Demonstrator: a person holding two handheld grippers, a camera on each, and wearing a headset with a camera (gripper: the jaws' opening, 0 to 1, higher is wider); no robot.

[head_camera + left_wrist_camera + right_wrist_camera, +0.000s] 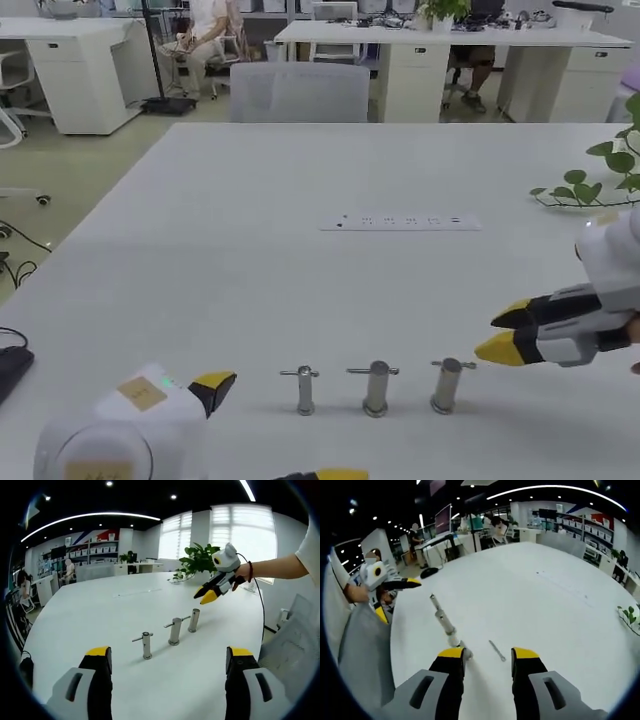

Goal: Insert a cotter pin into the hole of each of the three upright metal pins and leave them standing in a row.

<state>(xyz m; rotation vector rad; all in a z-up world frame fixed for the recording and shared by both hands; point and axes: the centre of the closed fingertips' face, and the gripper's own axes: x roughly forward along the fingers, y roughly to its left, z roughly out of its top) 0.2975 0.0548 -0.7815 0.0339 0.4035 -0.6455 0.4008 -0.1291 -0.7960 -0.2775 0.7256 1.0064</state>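
Steel, the row of three metal pins stands upright on the white counter in the head view; the right hand-held gripper hovers right of the row, the left hand-held gripper near its left end. Left gripper view: jaws wide, empty, facing the row. Right gripper view: jaws moderately apart, empty, at the row's end.

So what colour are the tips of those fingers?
Yellow, on black fingers; clearest in the left gripper view.

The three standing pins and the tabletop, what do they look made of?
Pins: probably metal, dull silver-grey with a soft sheen along their rounded sides. Tabletop: smooth matte white, faint reflections only; possibly laminate, but the look leaves that open.
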